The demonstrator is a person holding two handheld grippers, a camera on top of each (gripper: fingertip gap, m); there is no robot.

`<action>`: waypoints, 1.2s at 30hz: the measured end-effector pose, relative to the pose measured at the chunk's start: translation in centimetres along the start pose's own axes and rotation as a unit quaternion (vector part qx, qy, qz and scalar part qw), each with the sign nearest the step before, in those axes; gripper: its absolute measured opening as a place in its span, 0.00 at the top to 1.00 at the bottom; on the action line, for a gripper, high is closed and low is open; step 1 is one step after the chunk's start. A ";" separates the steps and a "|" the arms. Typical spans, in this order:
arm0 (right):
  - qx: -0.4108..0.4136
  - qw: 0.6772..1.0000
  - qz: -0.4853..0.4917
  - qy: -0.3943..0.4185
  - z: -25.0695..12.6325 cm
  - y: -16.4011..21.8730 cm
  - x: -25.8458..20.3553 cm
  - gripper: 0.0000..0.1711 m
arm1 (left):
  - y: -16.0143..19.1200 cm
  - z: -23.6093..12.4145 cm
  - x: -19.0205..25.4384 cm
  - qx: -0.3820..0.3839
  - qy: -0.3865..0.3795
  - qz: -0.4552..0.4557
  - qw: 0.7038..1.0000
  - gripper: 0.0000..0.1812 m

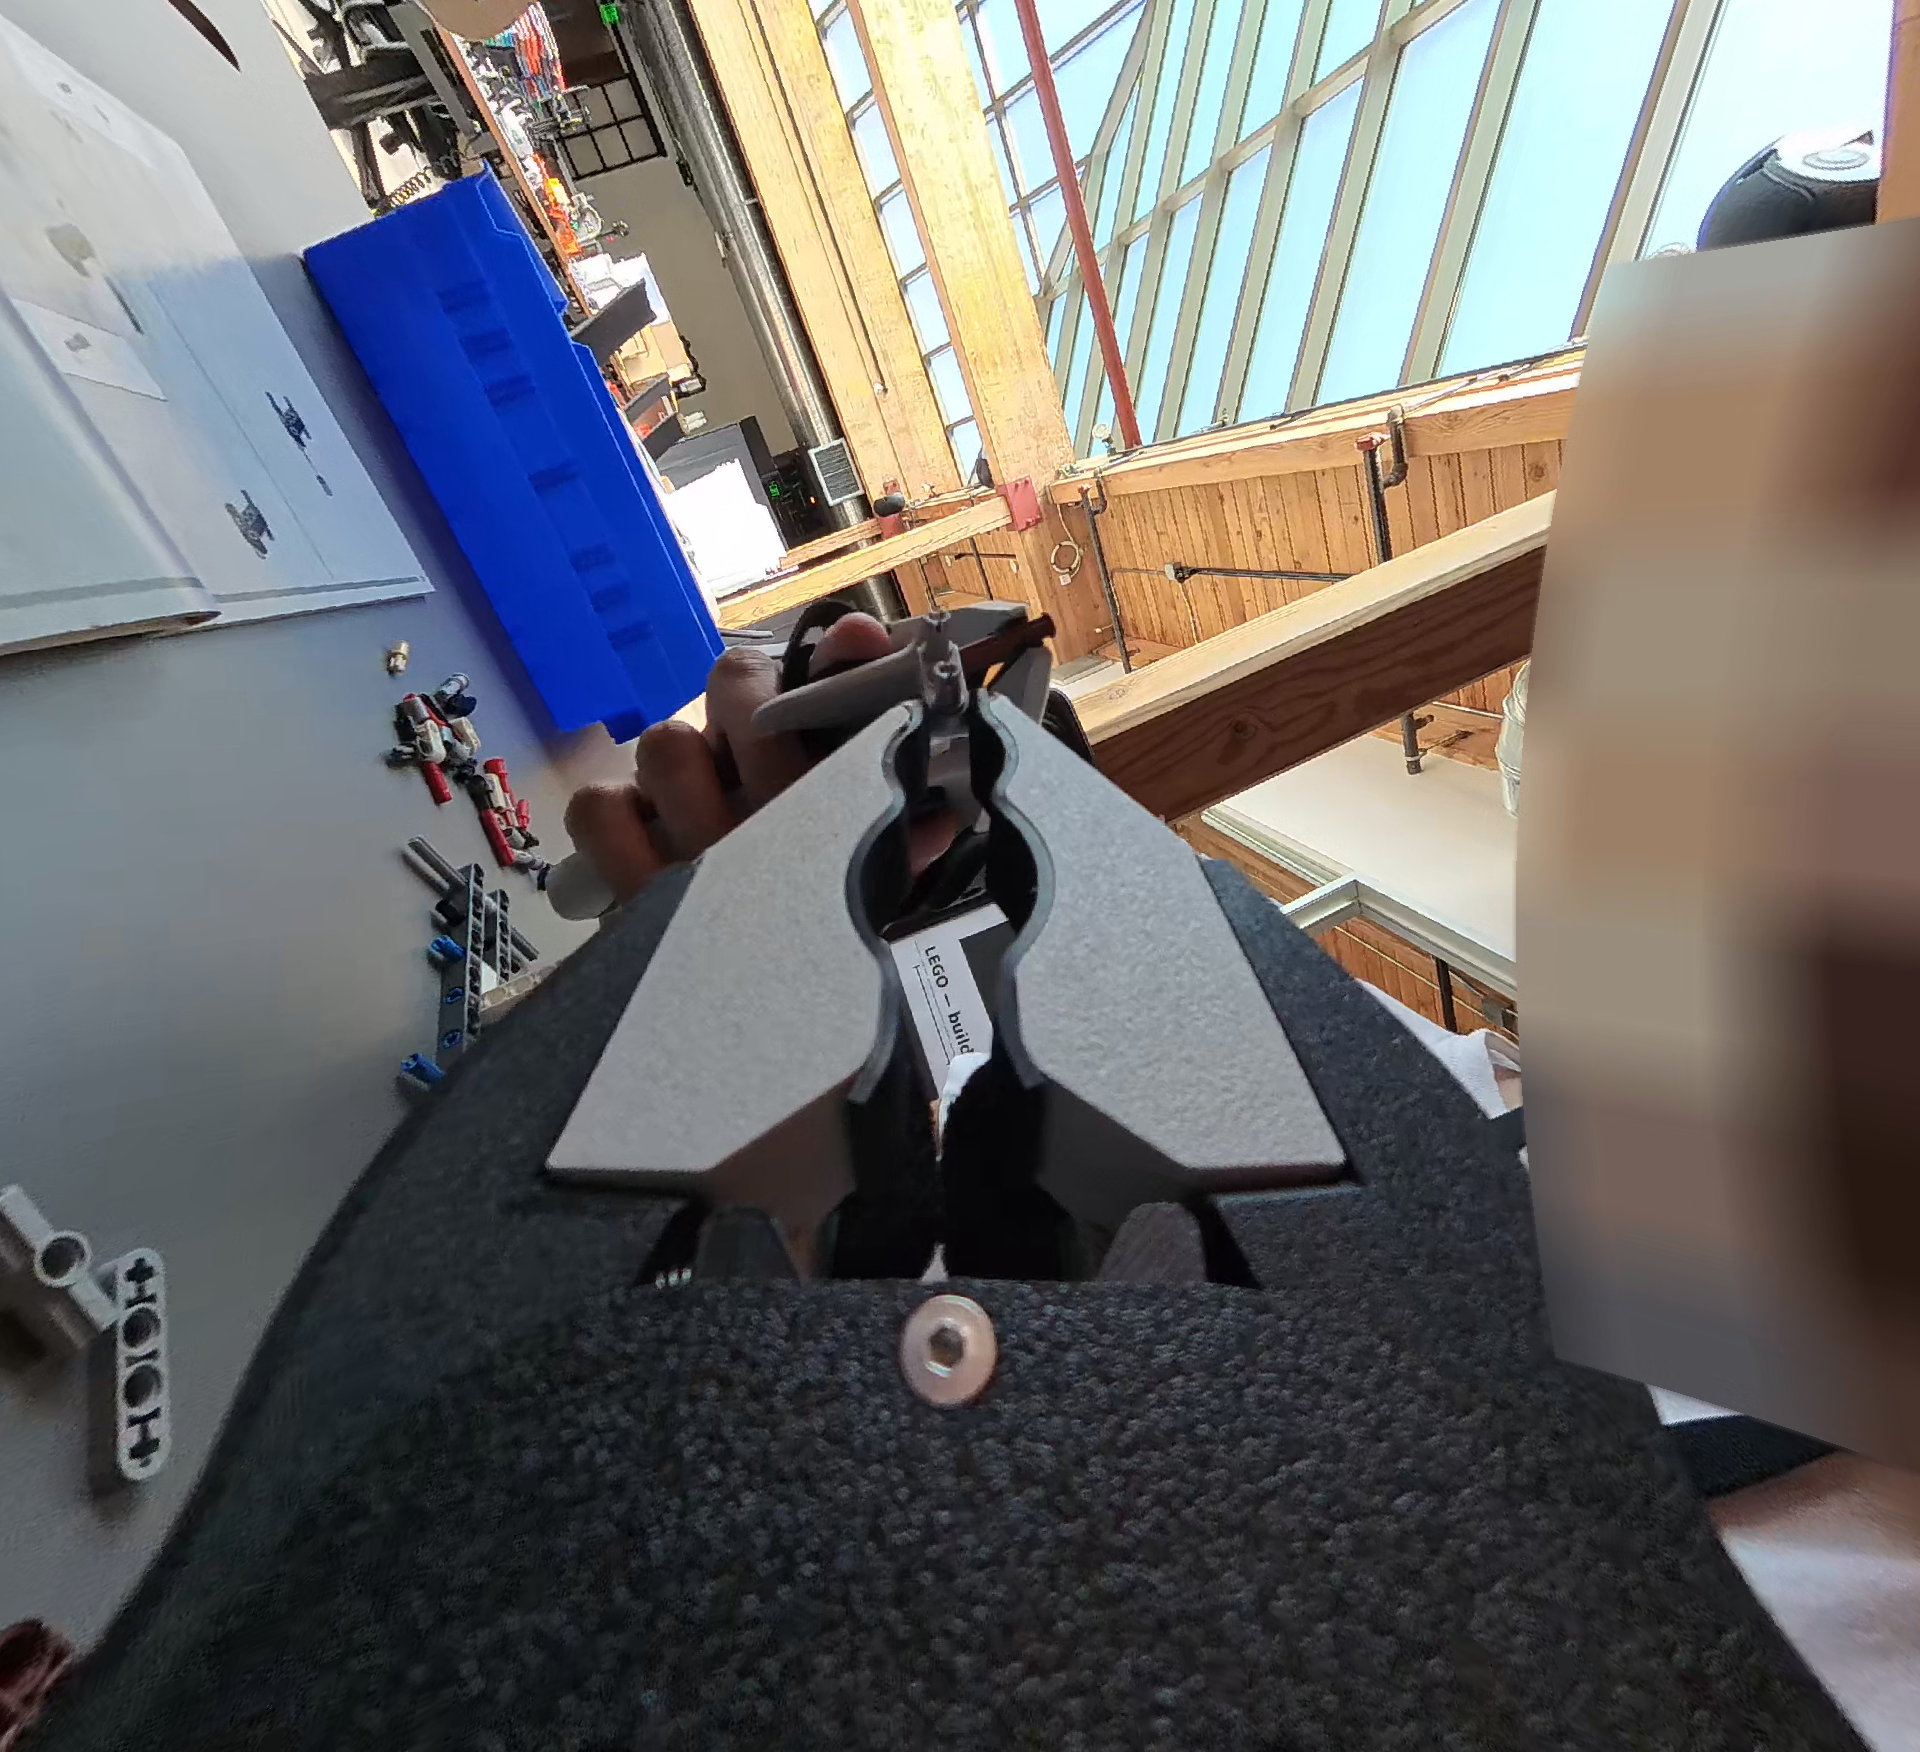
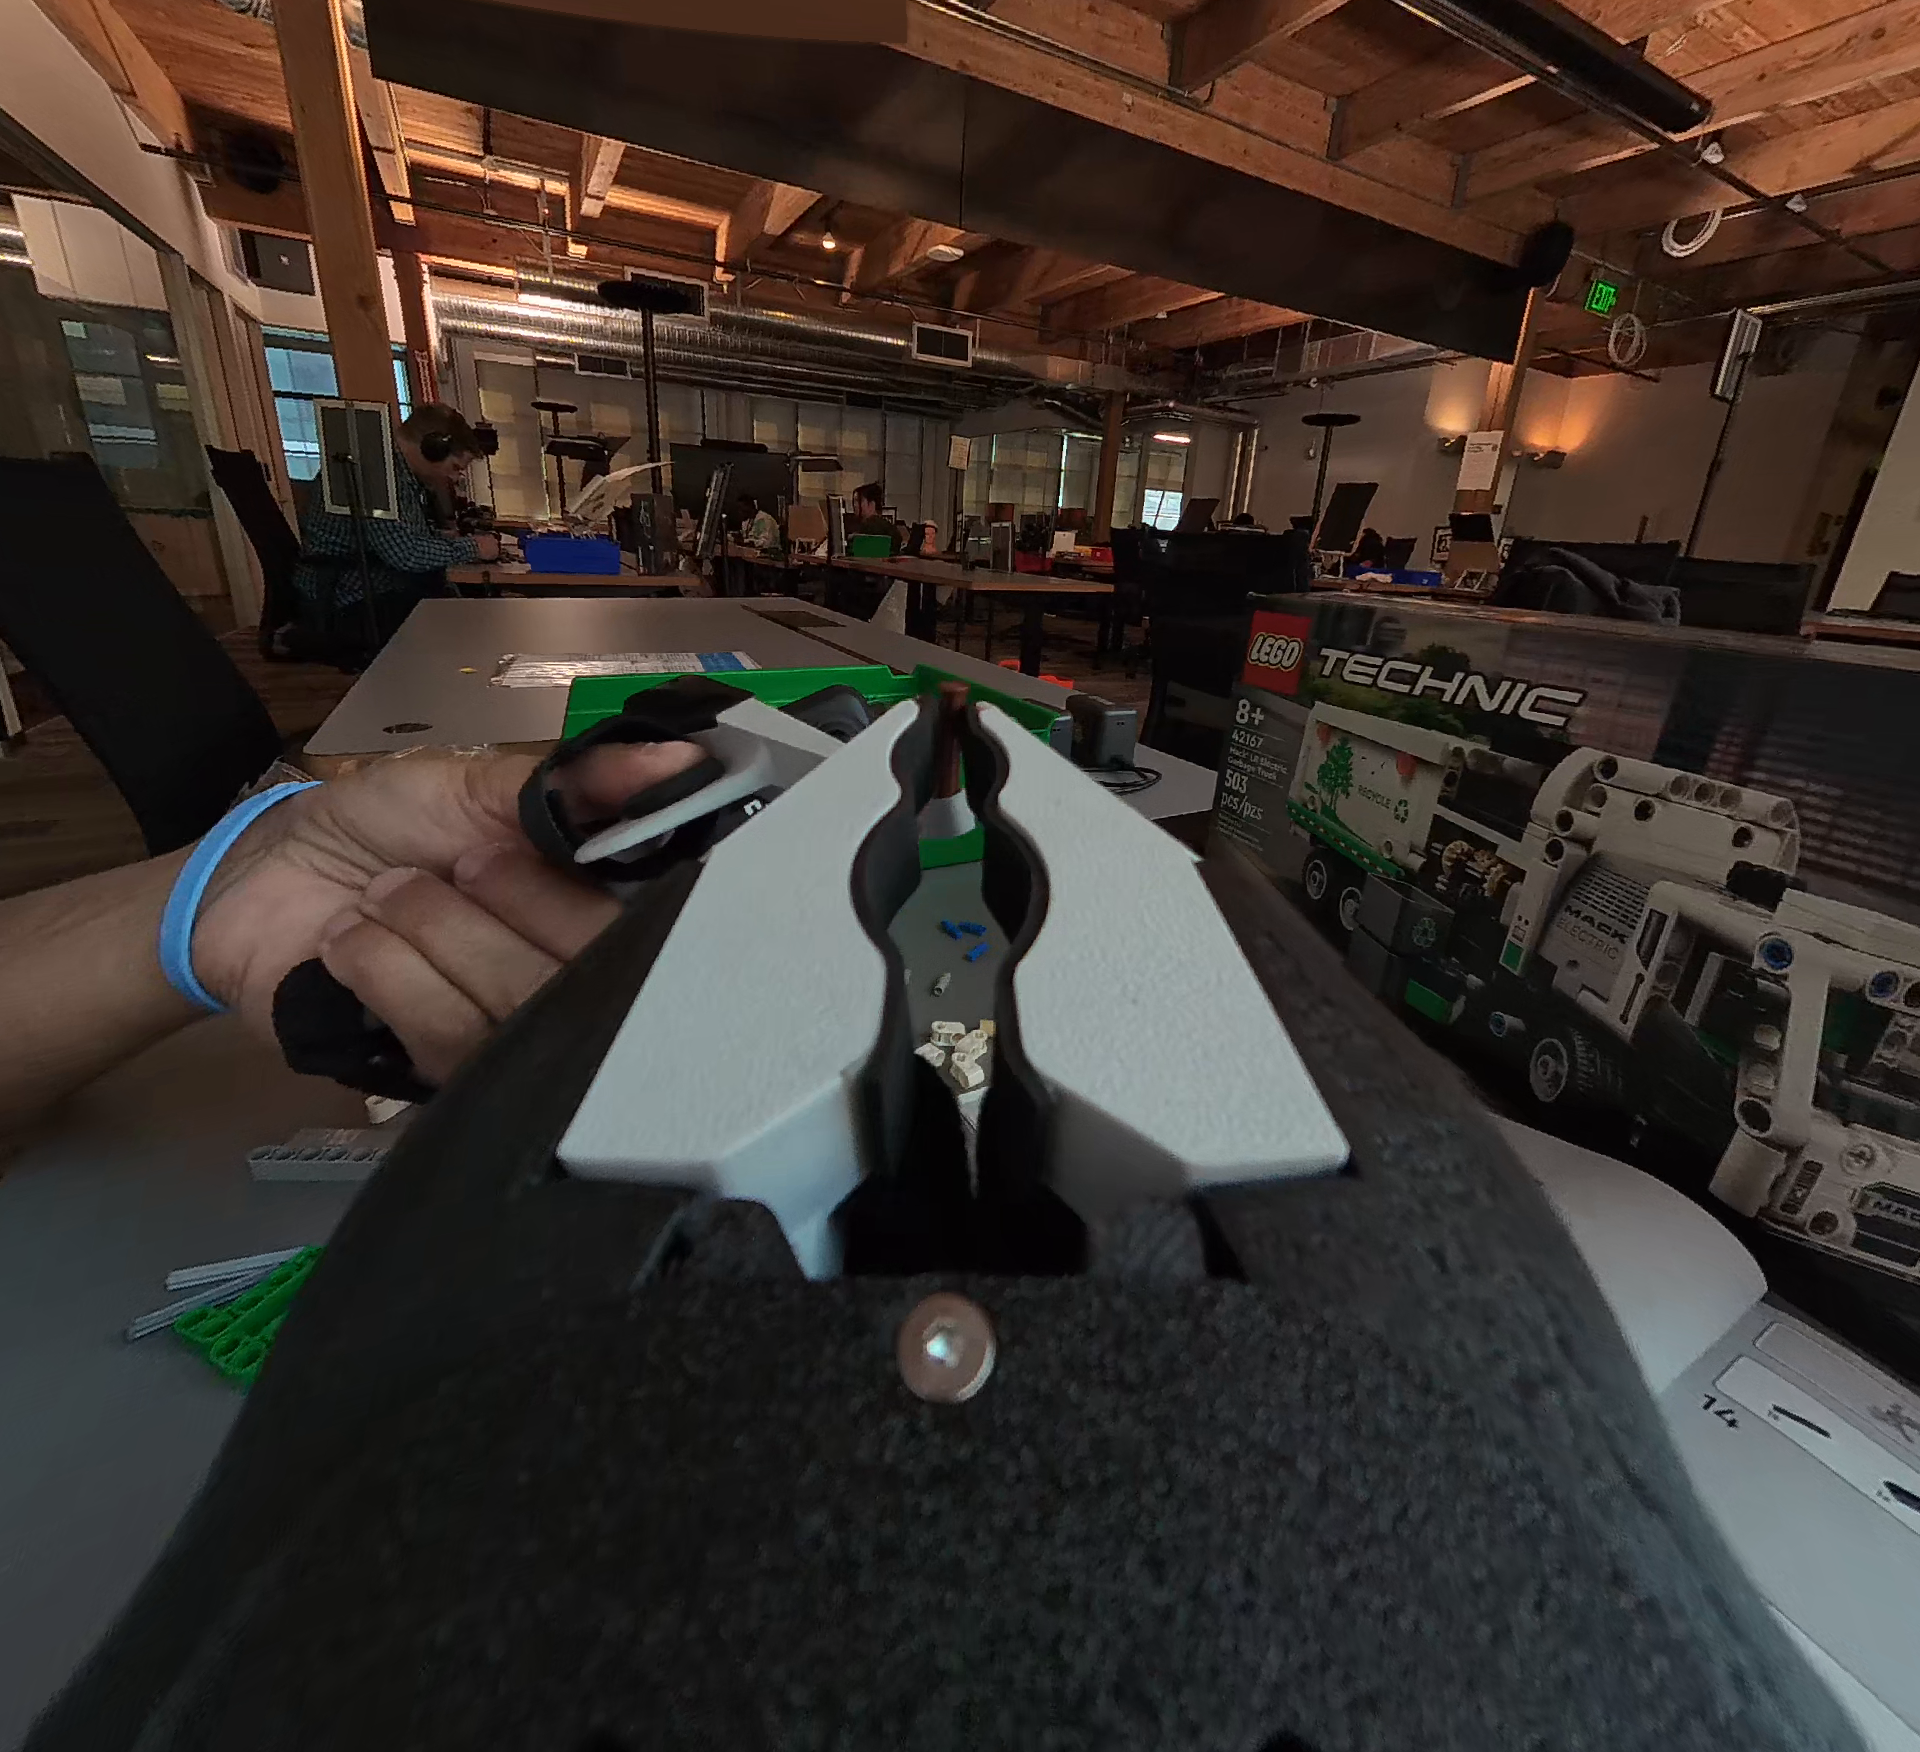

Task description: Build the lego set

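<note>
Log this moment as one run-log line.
left tongs: shut on small grey piece | right tongs: shut on brown axle | both raised off table

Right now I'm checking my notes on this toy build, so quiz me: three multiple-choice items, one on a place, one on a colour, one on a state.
1. In the right wrist view, where does the toy box stand?
A. Right of the right tongs
B. Left of them
C. On the floor

2. What colour is the wristband on the hand?
A. Red
B. Blue
C. Yellow

3. How are the right tongs?
A. Wide open, empty
B. Shut on a brown pin
C. Lying flat on the table

Answers:
1 A, the box fills the right side of the view, on the table.
2 B, a light blue band circles the wrist.
3 B, the pin stands clamped between the tips.
</note>
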State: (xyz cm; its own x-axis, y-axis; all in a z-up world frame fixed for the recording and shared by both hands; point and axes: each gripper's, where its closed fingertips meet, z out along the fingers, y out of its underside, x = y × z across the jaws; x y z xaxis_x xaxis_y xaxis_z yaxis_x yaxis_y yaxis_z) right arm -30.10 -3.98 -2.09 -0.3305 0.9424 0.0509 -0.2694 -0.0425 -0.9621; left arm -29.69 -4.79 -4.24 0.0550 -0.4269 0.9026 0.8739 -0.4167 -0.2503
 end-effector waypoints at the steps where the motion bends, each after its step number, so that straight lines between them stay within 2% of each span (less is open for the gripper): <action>1: 0.001 1.000 -0.001 0.002 0.0 0.0 0.0 1.00 | 0.1 0.1 0.0 -0.001 0.001 -0.002 1.000 0.97; 13: -0.029 0.997 -0.061 0.028 0.0 0.8 0.1 1.00 | -0.4 -0.3 -0.6 0.016 -0.026 0.014 0.999 0.98; 19: -0.046 0.991 -0.112 0.057 -0.1 1.3 0.0 1.00 | -0.3 -0.1 0.1 0.017 -0.009 0.008 1.000 0.97; 24: -0.055 0.992 -0.095 0.056 -0.1 1.5 0.1 1.00 | -0.3 -0.2 -0.1 0.017 -0.036 0.049 0.998 0.98; 29: -0.105 0.991 -0.048 0.060 0.1 2.3 0.2 0.99 | -0.7 -0.8 -0.9 0.025 -0.052 0.054 0.997 0.98; 36: -0.103 0.993 0.054 0.035 -0.4 1.3 0.3 0.85 | -1.1 -1.5 -1.6 0.037 -0.056 0.037 0.997 0.98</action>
State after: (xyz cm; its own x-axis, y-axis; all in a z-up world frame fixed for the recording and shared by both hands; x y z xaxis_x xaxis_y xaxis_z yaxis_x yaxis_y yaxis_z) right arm -30.19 -3.67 -3.38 -0.2826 0.9568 -0.0678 -0.0416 -0.0829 -0.9957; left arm -31.49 -4.87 -5.94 0.1701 -0.3607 0.9170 0.8989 -0.3245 -0.2944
